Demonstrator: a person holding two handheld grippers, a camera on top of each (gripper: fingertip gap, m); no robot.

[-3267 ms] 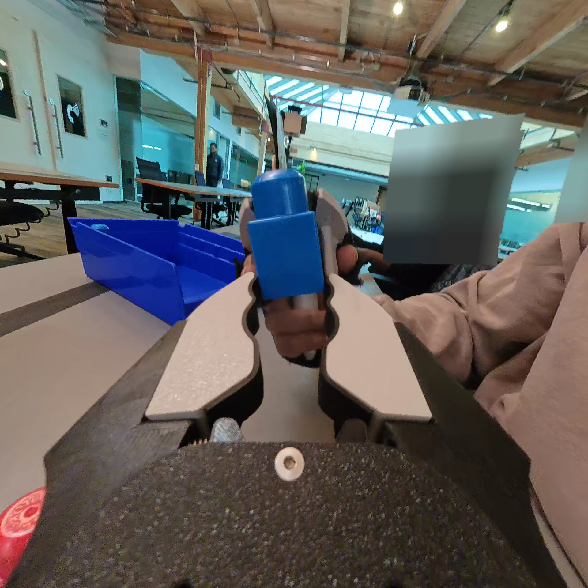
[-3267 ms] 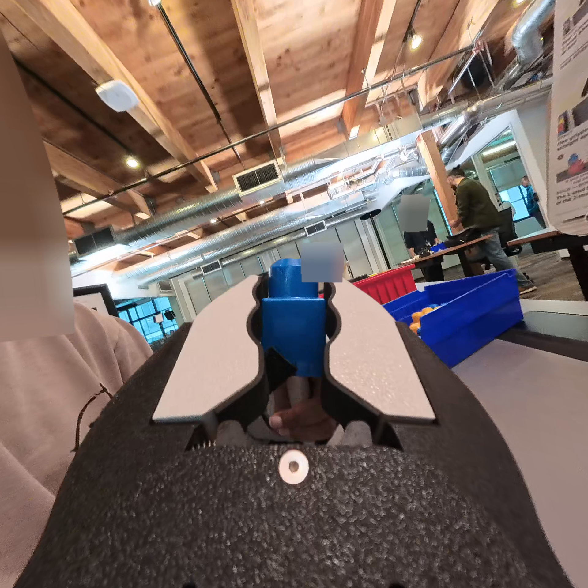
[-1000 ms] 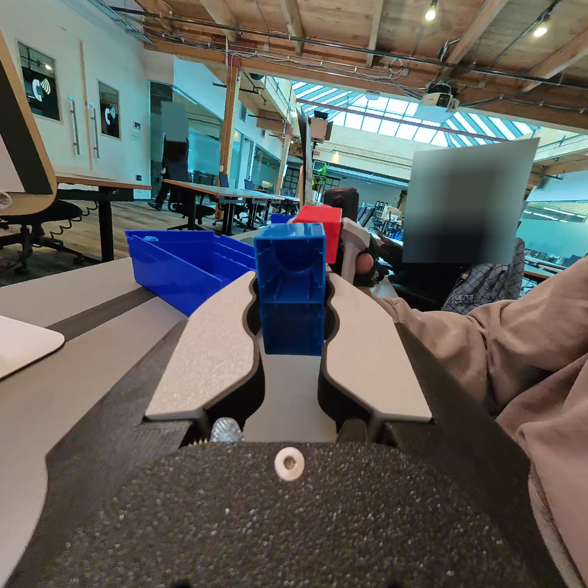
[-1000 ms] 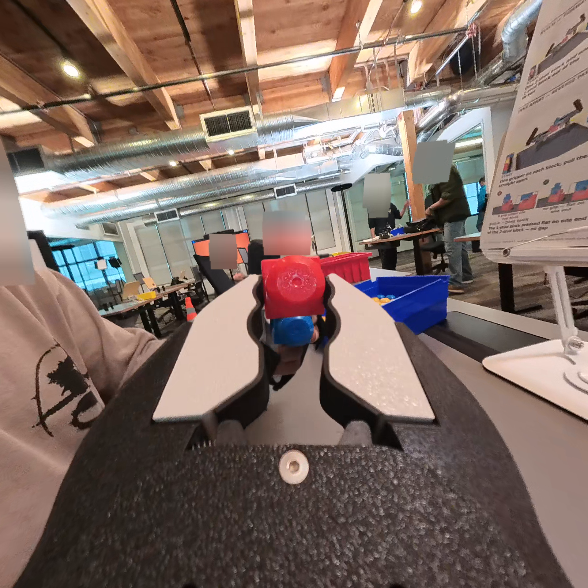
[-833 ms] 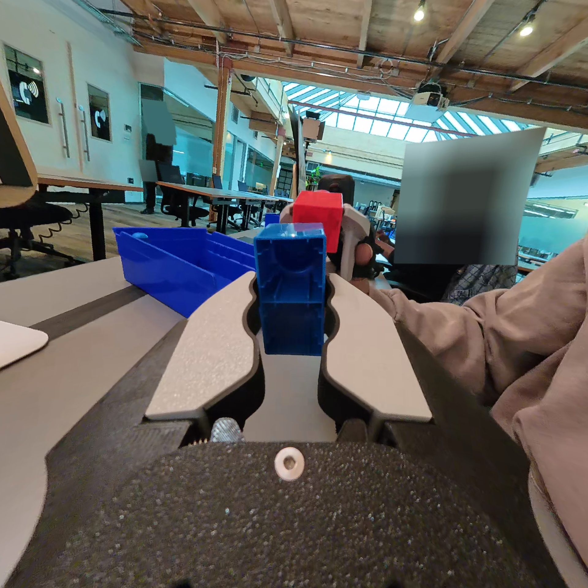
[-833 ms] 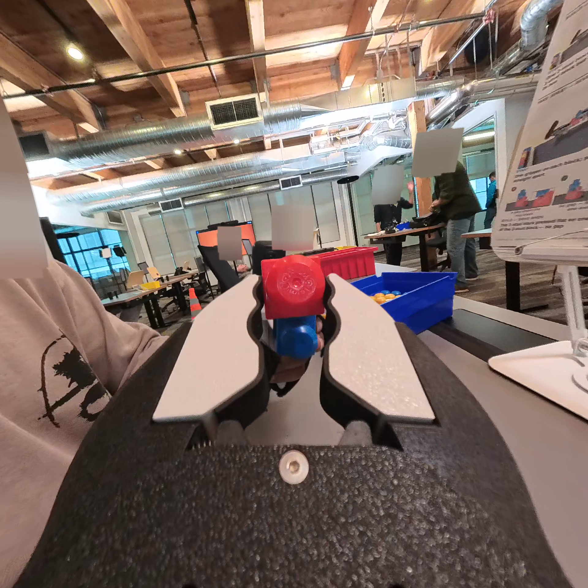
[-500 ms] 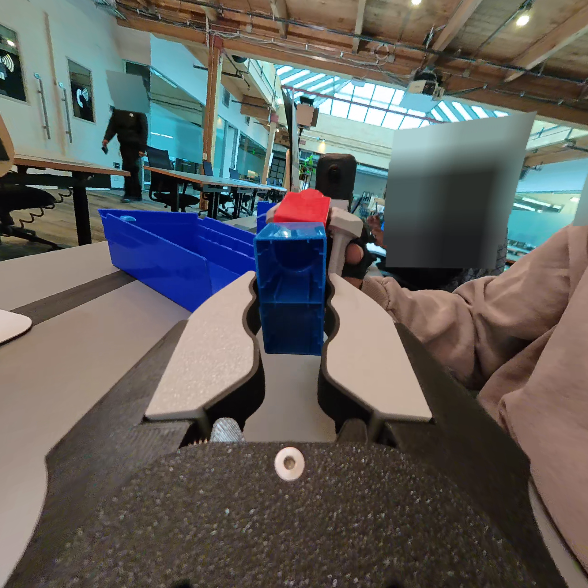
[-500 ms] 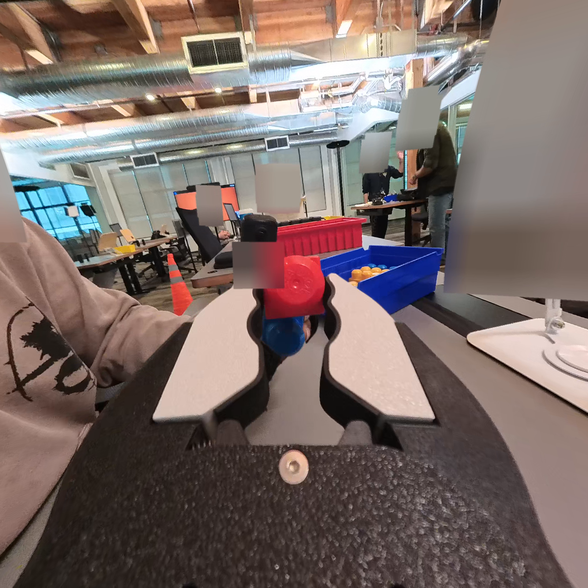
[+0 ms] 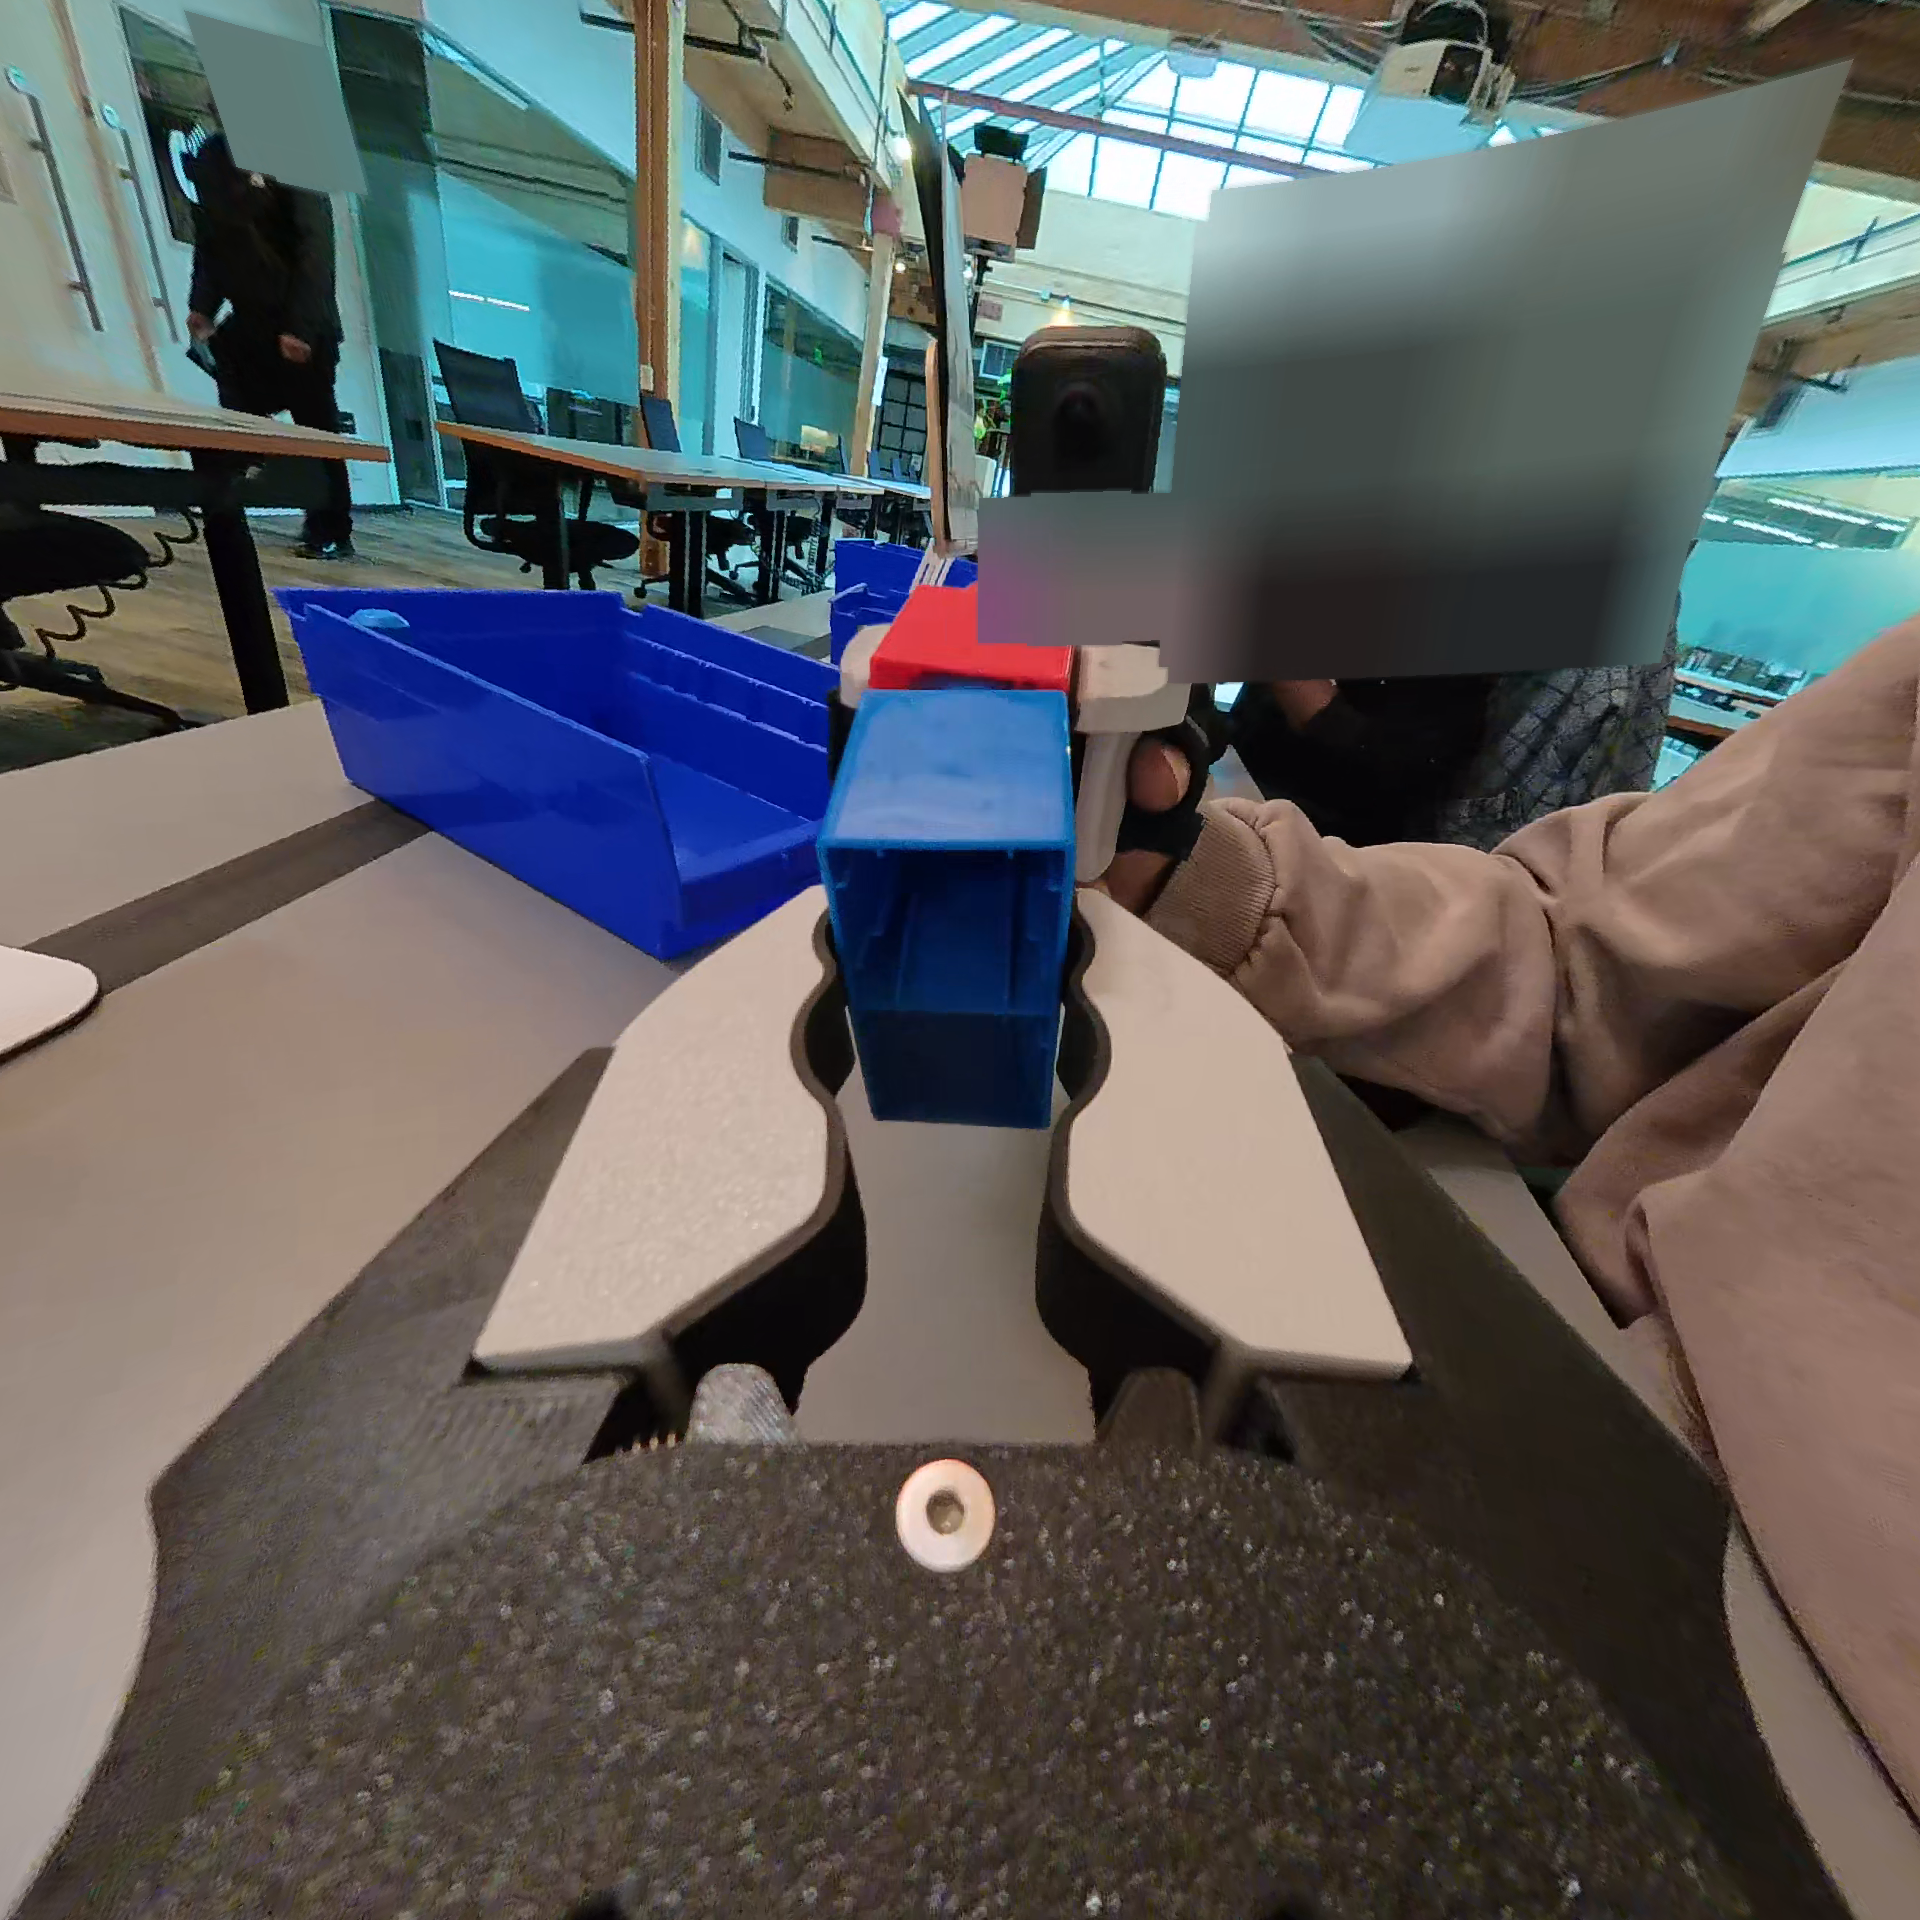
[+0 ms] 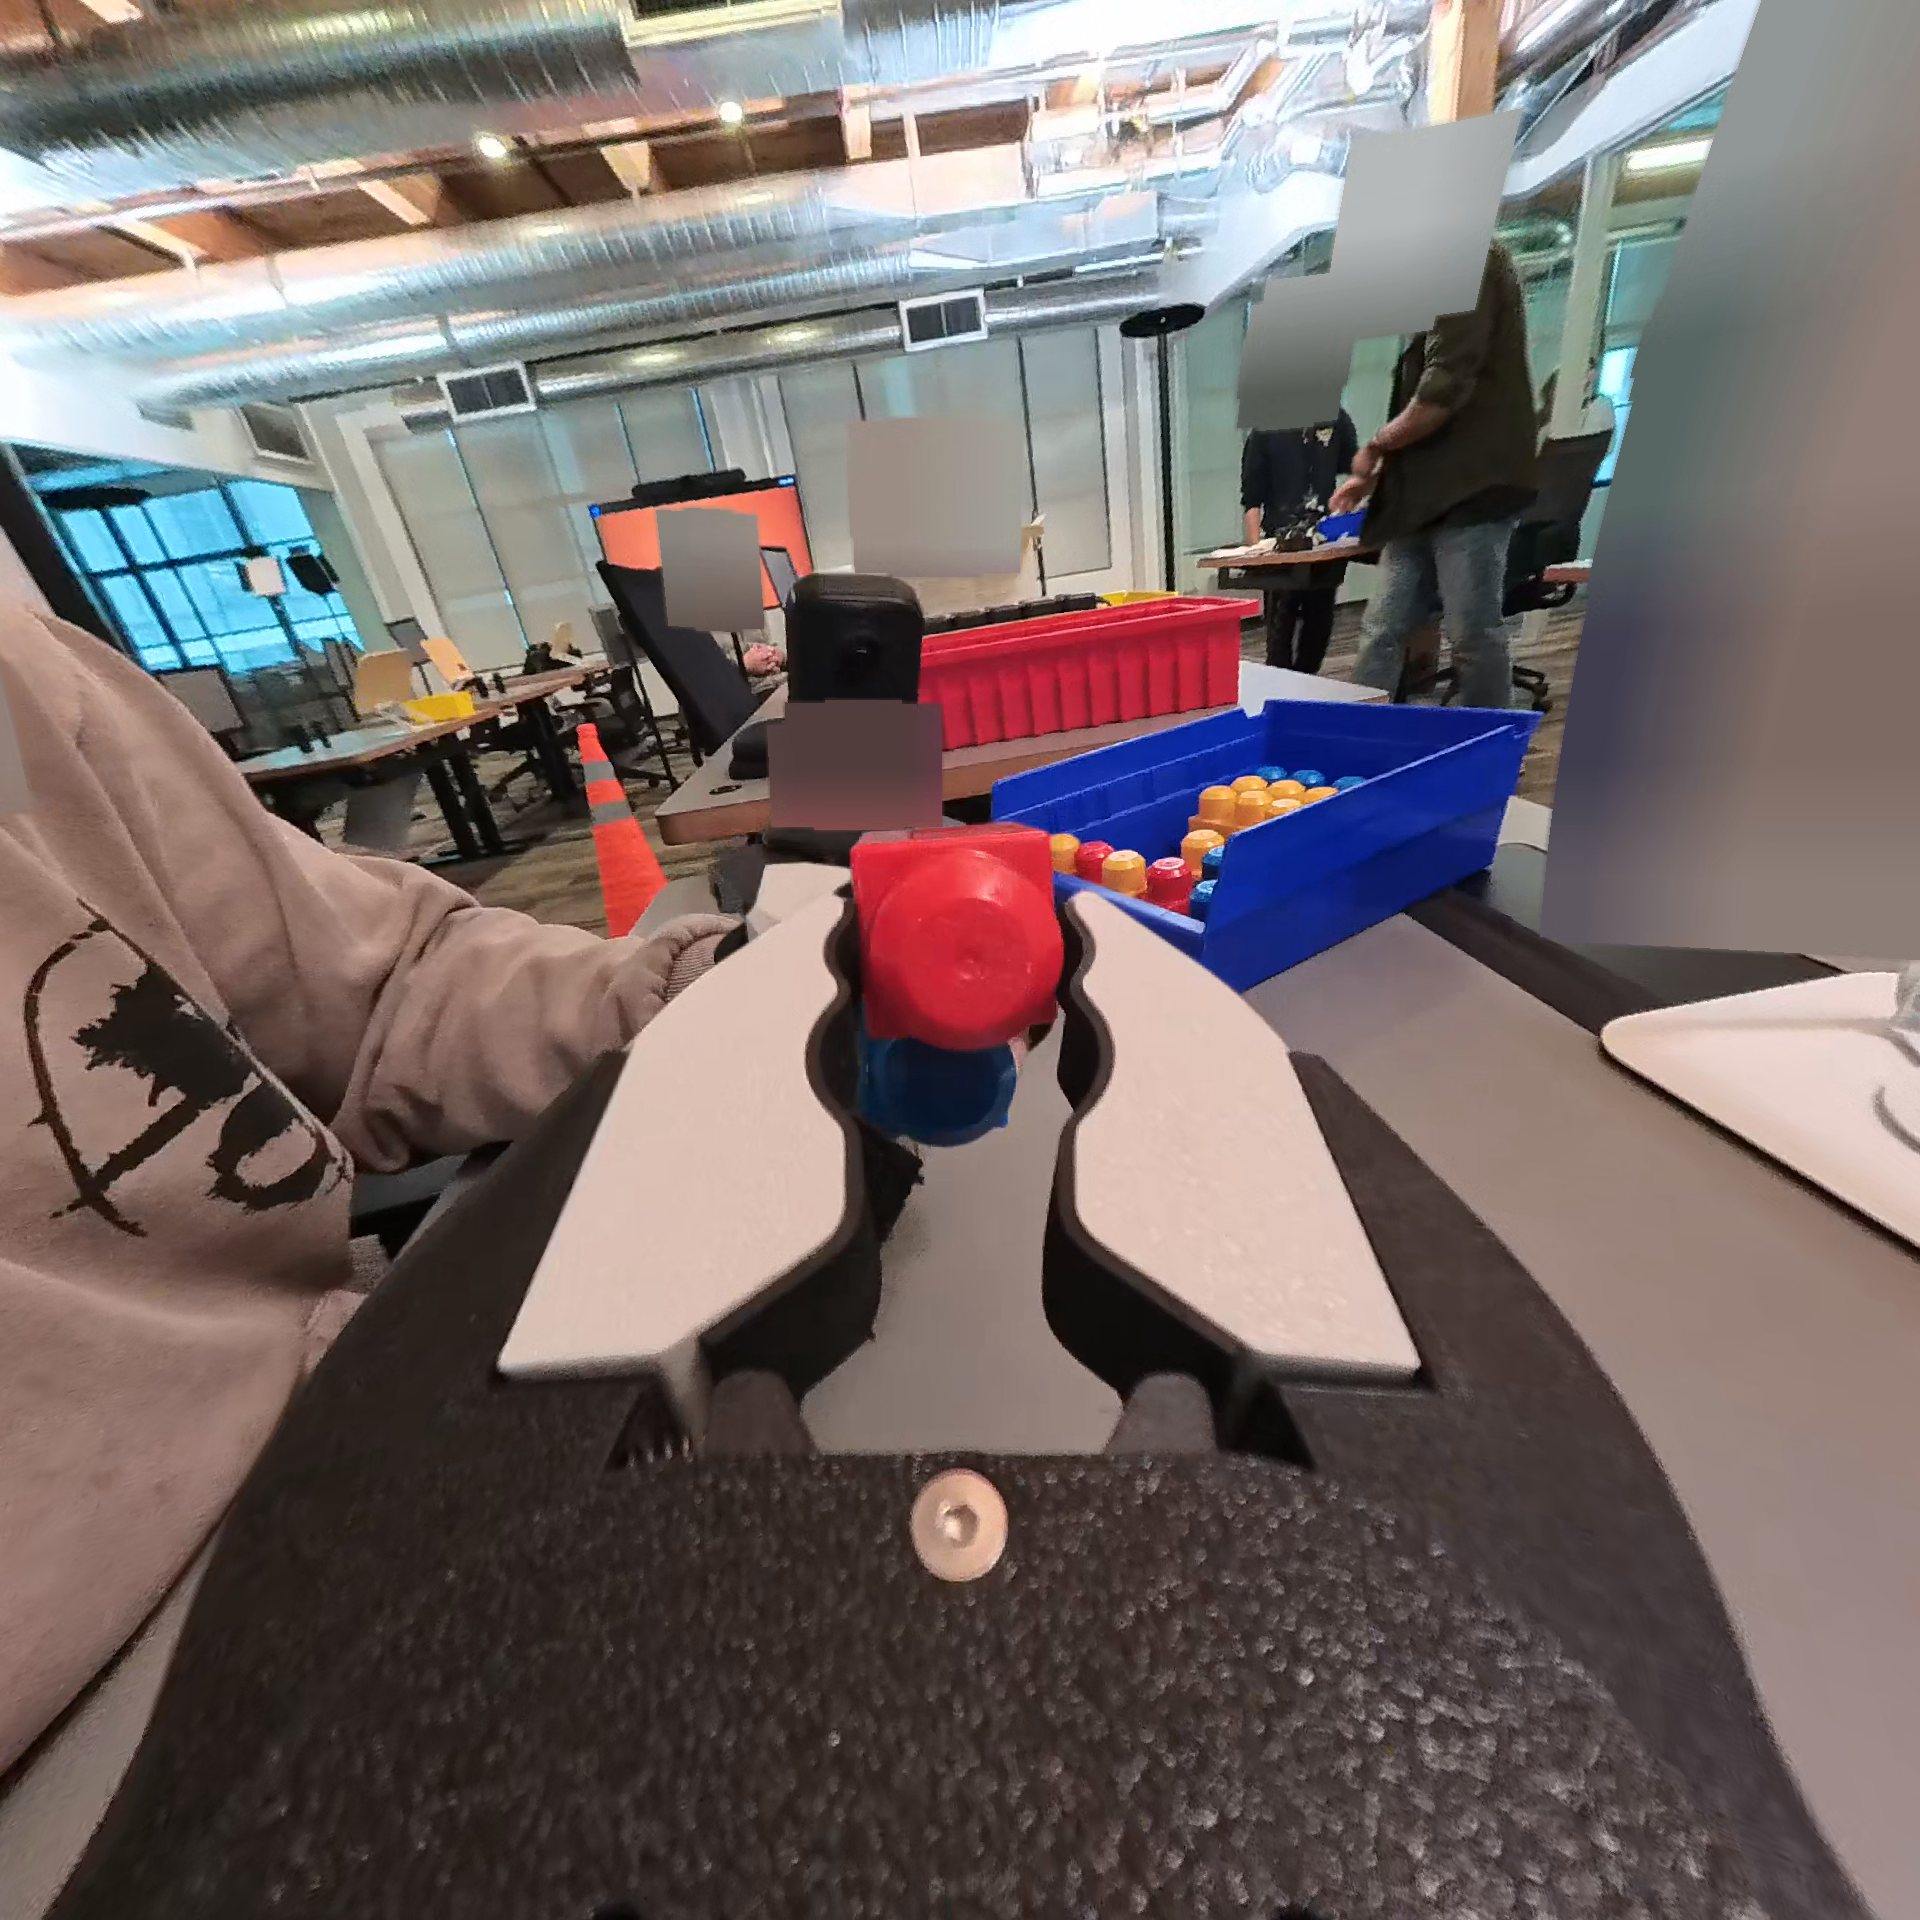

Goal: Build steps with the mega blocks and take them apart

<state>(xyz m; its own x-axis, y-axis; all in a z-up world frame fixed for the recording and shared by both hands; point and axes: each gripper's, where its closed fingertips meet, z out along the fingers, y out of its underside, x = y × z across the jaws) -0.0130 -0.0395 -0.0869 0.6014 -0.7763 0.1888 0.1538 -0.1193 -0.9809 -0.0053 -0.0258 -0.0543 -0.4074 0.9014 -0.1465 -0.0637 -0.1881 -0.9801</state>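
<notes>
My left gripper (image 9: pixel 951 925) is shut on a blue block (image 9: pixel 951 831), held above the grey table with its hollow underside facing the camera. My right gripper (image 10: pixel 951 935) is shut on a red block (image 10: pixel 951 961), stud toward the camera. The two grippers face each other. In the left wrist view the red block (image 9: pixel 966 649) sits just behind and above the blue block's far end. In the right wrist view the blue block's stud (image 10: pixel 935 1091) shows just under the red block. I cannot tell whether the blocks touch.
An empty-looking blue bin (image 9: pixel 540 727) stands at the back left of the grey table (image 9: pixel 260 1039). A blue bin (image 10: pixel 1351 862) holds several coloured blocks, with a red bin (image 10: pixel 1081 665) behind it. A white stand base (image 10: pixel 1766 1081) lies to one side. The person's sleeve (image 9: pixel 1455 935) crosses the table. Left tips to right tips: about 4 centimeters.
The right gripper, earlier at the blue block, now holds a red block and has brought it close to the blue one. Both grippers have tilted down toward the table.
</notes>
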